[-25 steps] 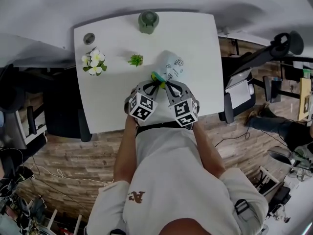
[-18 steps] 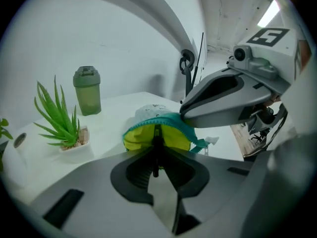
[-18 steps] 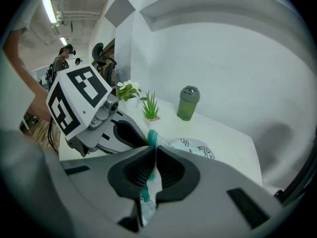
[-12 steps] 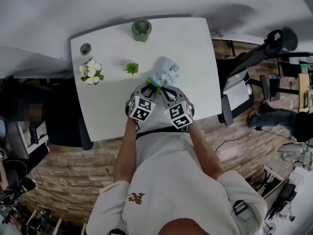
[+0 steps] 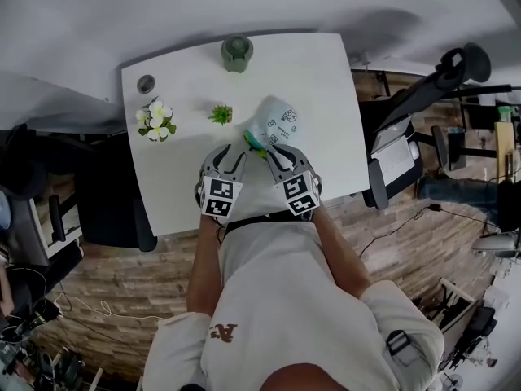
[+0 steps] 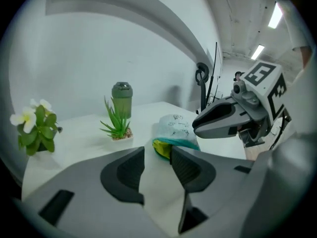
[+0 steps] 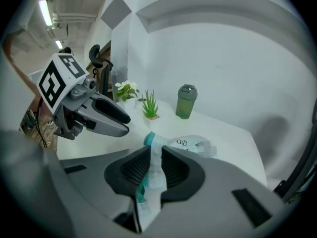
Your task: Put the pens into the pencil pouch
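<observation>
A white table (image 5: 326,80) stands against a pale wall, on a brown patterned floor (image 5: 122,275), with an office chair (image 5: 423,96) to its right. The left gripper (image 6: 157,156) has just been opening: its jaws stand apart with nothing between them, just short of the pencil pouch (image 5: 278,119). The right gripper (image 7: 156,157) pinches the pouch's near edge, and its jaws have just eased a little. The pouch lies mid-table near a small spiky plant (image 5: 221,115). It is soft, pale printed cloth with a teal-rimmed mouth, and something yellow-green (image 6: 161,148) shows inside (pen or lining, unclear). A rounded green bottle (image 5: 237,52) stands at the far edge.
</observation>
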